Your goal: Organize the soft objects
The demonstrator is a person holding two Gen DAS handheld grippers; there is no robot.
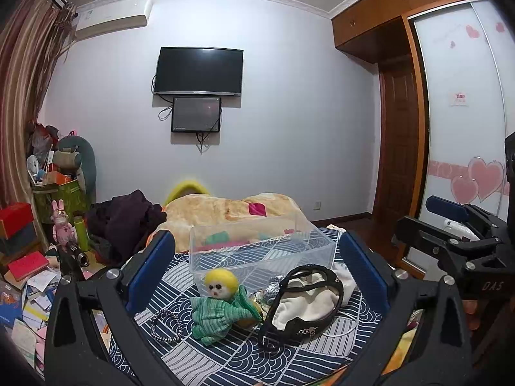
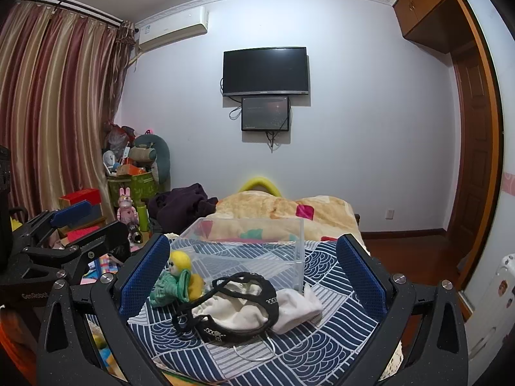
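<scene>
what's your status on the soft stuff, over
Left gripper and right gripper open, jaws empty. Doll, white cloth, black strap on bed before clear bin. Bin looks empty; path clear.

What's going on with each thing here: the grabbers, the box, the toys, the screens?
Left gripper: open, holding nothing.
Right gripper: open, holding nothing.
Clear plastic box: upright, lidless, nothing inside.
Doll with yellow hair: lying on the patterned bedspread, outside the box.
White cloth: crumpled, outside the box.
Black strap: draped over the cloth.
Hair tie: flat on the bedspread.
Wall TV: dark.
</scene>
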